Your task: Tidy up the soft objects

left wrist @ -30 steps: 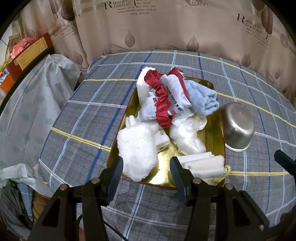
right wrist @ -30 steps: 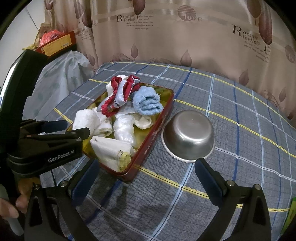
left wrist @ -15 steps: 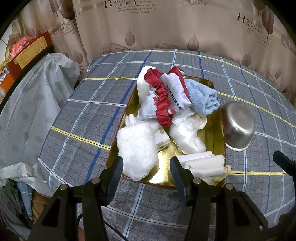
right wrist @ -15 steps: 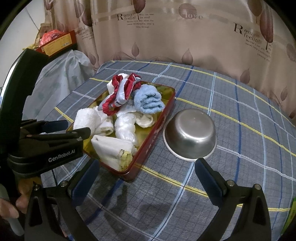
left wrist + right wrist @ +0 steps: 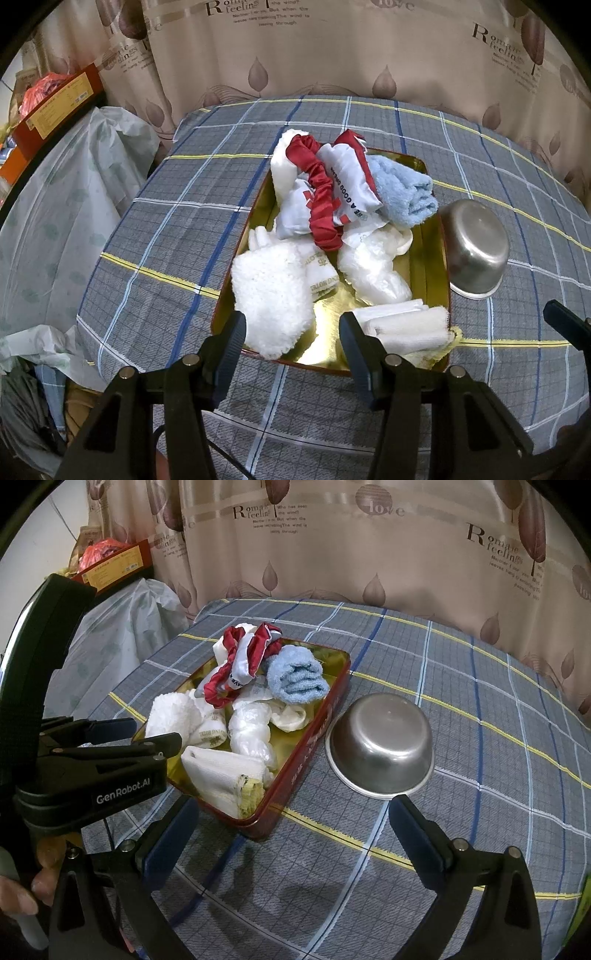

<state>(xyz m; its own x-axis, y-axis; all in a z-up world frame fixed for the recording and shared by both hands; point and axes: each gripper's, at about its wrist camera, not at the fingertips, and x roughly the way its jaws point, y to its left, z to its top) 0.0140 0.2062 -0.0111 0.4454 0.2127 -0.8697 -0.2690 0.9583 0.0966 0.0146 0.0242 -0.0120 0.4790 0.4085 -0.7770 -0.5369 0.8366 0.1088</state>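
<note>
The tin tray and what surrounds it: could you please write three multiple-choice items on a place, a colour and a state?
1. Where is the steel bowl?
A. inside the tin tray
B. on the cloth beside the tin tray
C. held in a claw

2. What colour is the rolled towel?
A. light blue
B. green
C. black

3. How does the steel bowl sit?
A. upright
B. on its side
C. upside down

Answers: 1 B, it stands clear of the tray wall; 2 A, pale blue terry; 3 C, its base faces up.

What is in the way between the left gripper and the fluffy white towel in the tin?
Nothing visible. The left gripper hangs open just above the tin's near rim, and the fluffy white towel lies right ahead of it, uncovered on that side.
</note>
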